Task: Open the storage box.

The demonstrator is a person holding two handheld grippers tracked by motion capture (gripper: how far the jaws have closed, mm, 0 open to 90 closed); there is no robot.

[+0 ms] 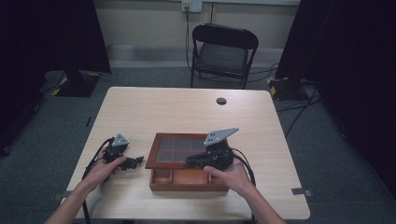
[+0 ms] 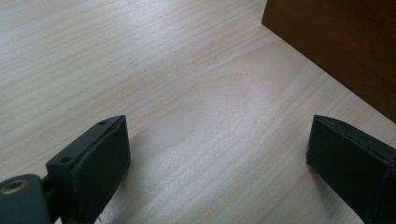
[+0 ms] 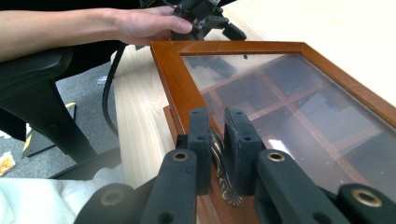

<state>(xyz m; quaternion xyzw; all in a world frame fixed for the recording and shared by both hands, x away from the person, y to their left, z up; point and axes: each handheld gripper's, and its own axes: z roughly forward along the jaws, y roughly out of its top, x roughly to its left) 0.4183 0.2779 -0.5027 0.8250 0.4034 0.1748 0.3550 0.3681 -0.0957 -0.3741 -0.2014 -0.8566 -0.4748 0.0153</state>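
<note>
A wooden box [image 1: 187,179] with a glass-paned lid [image 3: 289,93] sits near the table's [image 1: 187,109] front edge, its lid partly raised so the front compartments show. The right gripper [image 3: 217,140] reaches over the box's front, its jaws clenched on the ornate metal handle [image 3: 224,179] at the lid's front rim. Just left of the box, the left gripper [image 2: 217,154] rests low over the tabletop with jaws spread wide, grasping nothing. Beyond the table stands a black folding chair [image 1: 223,51].
</note>
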